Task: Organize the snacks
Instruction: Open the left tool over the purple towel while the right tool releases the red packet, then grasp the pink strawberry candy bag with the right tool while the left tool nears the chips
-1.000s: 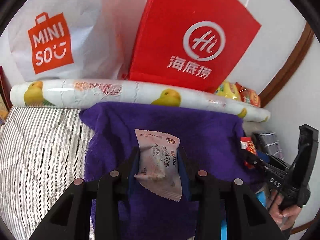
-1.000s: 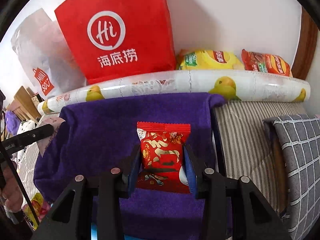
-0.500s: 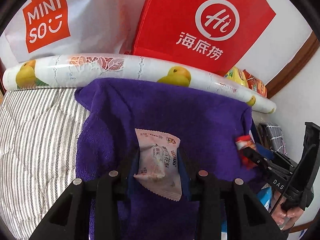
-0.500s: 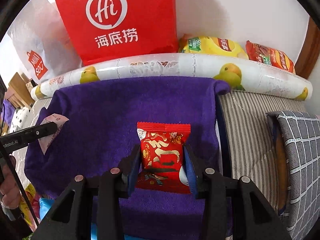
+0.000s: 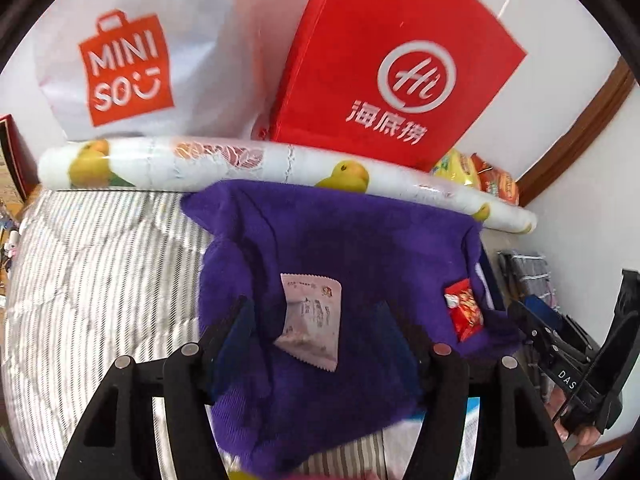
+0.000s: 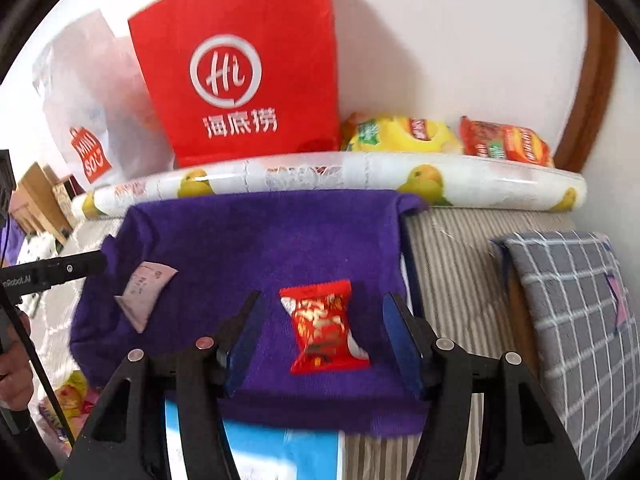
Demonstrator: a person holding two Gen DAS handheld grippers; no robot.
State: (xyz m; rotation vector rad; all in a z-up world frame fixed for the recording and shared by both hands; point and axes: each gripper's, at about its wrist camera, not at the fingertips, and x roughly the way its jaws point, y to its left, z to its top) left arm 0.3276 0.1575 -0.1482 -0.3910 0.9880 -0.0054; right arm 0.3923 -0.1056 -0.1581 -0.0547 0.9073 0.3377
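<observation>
2 small snack packets lie on a purple towel (image 6: 256,236) spread over a striped bed cover (image 5: 100,272). The pale packet (image 5: 312,320) rests toward the towel's left part, between the widening jaws of the left gripper (image 5: 316,324); neither pad touches it, so it is released. The red packet (image 6: 322,328) lies toward the towel's right part, between the right gripper (image 6: 322,332) jaws, which are also spreading with clear gaps either side.

Behind the towel's far edge, a long roll printed with yellow fruit (image 6: 344,178) runs across like a low barrier. Past it, against the white wall, stand a red paper bag (image 6: 240,64) and a white MINISO bag (image 5: 132,60), with a yellow chip bag (image 6: 400,134) and an orange-red snack bag (image 6: 504,140) lying in the corner by a brown wooden trim (image 6: 596,80).

To the right of the towel the striped cover runs to a grey checked cushion (image 6: 580,320). A light blue item (image 6: 280,452) shows under the towel's near edge. More bright wrappers (image 6: 68,396) sit low at the left of the right wrist view, beside a hand (image 6: 14,364) gripping the other tool's handle. Most open cloth lies beyond the packets, up to the roll.
</observation>
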